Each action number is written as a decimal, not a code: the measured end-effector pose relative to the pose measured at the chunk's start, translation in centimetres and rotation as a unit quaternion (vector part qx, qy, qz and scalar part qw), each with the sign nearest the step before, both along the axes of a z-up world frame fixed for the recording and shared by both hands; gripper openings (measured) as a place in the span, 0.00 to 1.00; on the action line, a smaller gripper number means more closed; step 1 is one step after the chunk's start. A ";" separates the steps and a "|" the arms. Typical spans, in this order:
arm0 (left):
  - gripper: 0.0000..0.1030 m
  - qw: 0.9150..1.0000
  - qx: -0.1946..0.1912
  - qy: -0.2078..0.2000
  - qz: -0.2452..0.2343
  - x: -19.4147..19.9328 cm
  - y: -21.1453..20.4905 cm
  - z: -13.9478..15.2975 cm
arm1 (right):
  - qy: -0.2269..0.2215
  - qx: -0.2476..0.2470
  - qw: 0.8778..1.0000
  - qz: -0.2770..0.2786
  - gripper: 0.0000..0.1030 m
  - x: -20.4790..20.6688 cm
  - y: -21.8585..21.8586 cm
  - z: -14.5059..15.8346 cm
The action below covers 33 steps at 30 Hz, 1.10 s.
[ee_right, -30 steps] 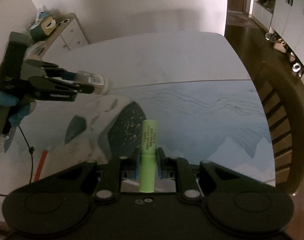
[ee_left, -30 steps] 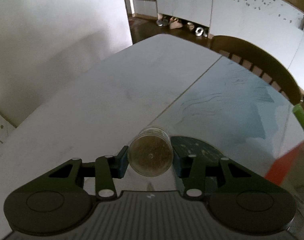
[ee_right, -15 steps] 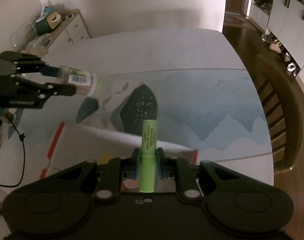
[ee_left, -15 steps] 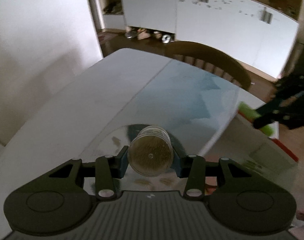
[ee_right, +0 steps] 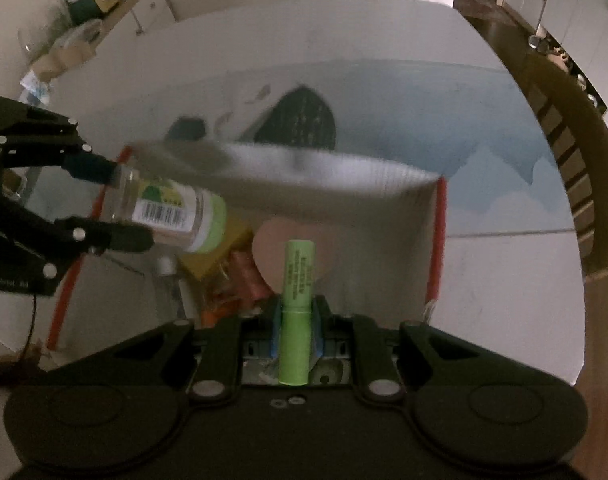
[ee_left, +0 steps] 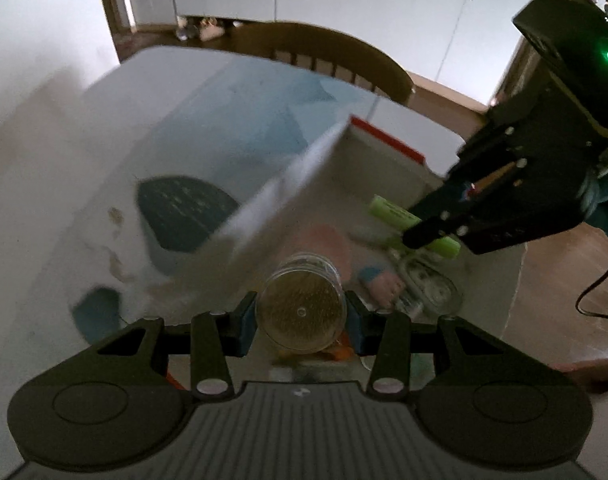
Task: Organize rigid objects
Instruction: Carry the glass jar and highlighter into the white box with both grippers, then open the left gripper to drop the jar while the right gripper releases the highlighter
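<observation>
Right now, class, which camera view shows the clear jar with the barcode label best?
The right wrist view: the jar is seen side-on there, with barcode label and green end, gripped in the left hand-held gripper. The left wrist view shows only its round end, facing the camera between the fingers, label hidden.

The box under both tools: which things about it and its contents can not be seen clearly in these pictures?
- Box contents: blurred in both views, only pink, yellow and orange shapes.
- Box bottom, right wrist view: hidden behind the right tool and its green battery.
- Jar label text: too small; the left tool covers its base.
</observation>
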<state>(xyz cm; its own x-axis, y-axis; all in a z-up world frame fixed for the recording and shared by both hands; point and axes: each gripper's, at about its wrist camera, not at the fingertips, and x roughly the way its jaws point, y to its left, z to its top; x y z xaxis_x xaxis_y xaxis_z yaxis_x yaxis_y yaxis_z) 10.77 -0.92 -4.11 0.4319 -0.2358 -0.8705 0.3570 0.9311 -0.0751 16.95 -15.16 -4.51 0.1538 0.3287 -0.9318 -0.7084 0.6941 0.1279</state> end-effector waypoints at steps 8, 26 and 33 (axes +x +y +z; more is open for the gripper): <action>0.42 0.999 -0.038 0.035 -0.014 -1.2 -1.2 -3.0 | 0.010 -0.029 0.999 -0.012 0.15 -0.3 -0.4 -3.4; 0.43 0.993 -0.069 0.092 0.009 -1.9 -1.2 -6.2 | 0.024 -0.045 0.999 -0.012 0.23 -1.6 0.1 -6.4; 0.60 0.994 -0.047 0.096 0.008 -2.9 -1.3 -6.7 | 0.022 -0.035 0.999 -0.021 0.30 -2.2 -0.5 -5.8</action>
<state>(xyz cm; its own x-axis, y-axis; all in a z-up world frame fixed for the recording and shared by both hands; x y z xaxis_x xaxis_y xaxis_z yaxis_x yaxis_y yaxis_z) 7.92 -2.23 -10.85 0.2632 -0.3139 -0.9122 0.3131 0.9222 -0.2270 14.79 -15.61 -10.33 0.1252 0.2562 -0.9585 -0.6729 0.7318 0.1077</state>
